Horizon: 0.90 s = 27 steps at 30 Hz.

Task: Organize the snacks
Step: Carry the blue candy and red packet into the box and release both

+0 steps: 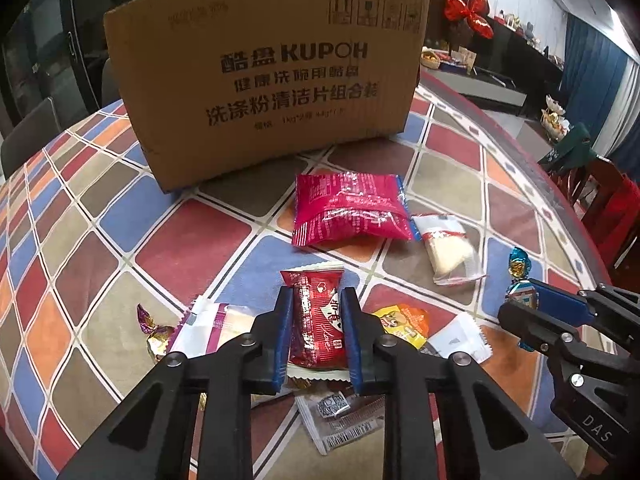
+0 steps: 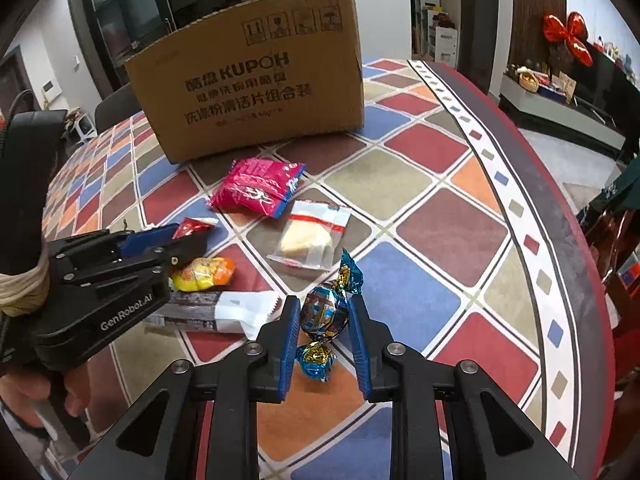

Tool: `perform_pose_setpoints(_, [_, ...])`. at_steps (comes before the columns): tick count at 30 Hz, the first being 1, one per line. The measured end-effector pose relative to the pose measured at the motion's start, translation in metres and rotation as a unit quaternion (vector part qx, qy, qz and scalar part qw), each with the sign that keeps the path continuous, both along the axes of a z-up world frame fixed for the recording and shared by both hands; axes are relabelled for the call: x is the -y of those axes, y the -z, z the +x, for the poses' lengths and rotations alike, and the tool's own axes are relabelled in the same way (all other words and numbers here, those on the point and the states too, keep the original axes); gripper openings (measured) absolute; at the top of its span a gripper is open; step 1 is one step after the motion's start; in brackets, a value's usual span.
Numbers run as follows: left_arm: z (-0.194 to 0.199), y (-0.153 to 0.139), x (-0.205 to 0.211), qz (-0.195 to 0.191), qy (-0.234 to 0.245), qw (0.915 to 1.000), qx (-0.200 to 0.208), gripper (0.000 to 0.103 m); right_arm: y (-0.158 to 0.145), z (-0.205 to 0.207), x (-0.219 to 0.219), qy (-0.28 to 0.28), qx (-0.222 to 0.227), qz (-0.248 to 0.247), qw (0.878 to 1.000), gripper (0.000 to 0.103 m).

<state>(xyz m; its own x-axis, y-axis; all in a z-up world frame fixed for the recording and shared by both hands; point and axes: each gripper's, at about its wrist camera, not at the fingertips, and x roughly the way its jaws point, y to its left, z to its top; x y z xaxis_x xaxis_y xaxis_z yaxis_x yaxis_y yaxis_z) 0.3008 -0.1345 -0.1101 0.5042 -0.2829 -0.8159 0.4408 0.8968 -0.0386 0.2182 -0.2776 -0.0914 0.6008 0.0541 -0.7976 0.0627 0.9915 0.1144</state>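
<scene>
On the checkered tablecloth (image 1: 120, 216), KUPOH box (image 1: 264, 76); left fingers (image 1: 282, 320) pinch red snack (image 1: 318, 320), right fingers (image 2: 290, 332) pinch blue candy (image 2: 324, 312).

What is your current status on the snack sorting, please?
Left gripper shut on red snack packet. Right gripper shut on blue foil candy. Cardboard box ahead; pink packet lies between.
</scene>
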Motion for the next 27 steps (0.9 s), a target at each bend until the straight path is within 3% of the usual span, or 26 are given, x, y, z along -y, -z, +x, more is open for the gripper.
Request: perform_pose_setpoints(27, [-0.056, -0.113, -0.031, -0.049, 0.0, 0.9911, 0.124, 0.024, -0.082, -0.016, -0.01, -0.04, 0.099, 0.041, 0.993, 0.026])
